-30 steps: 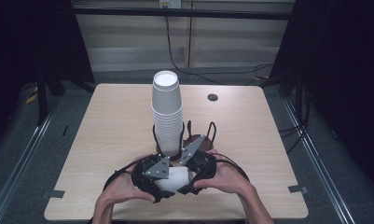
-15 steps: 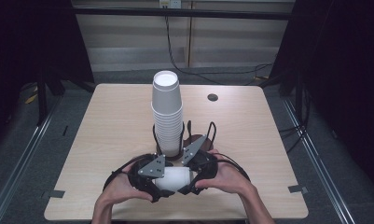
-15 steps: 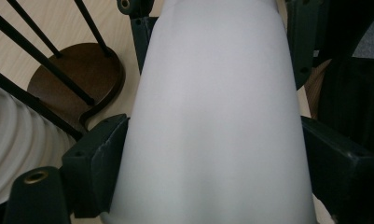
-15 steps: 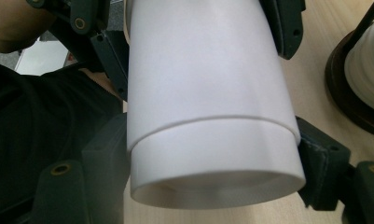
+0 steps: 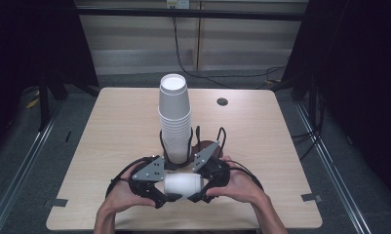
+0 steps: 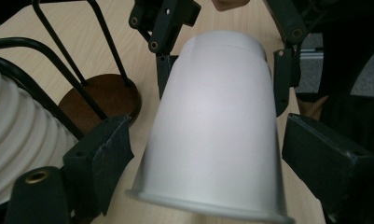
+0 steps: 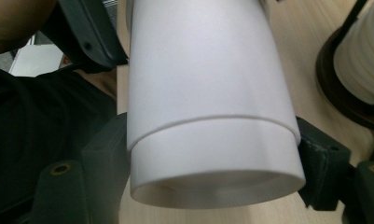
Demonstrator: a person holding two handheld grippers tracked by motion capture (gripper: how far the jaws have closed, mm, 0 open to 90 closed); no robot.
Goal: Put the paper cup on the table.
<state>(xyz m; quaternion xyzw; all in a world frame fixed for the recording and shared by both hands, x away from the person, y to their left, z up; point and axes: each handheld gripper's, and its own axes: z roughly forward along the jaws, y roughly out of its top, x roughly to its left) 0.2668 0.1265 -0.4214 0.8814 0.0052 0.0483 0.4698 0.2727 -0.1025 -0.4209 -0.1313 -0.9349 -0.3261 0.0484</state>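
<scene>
Left claw (image 5: pixel 160 195) has just closed further, both claws gripping the white cup (image 5: pixel 183 185).

Light wooden table (image 5: pixel 110 126), wire cup rack (image 5: pixel 203 146), small dark disc (image 5: pixel 222 101)

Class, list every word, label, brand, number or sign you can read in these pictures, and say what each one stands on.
None: no readable text in any view.
The white cup lying between both grippers is plain.
The stack of cups is plain too.
The table carries no writing.
</scene>
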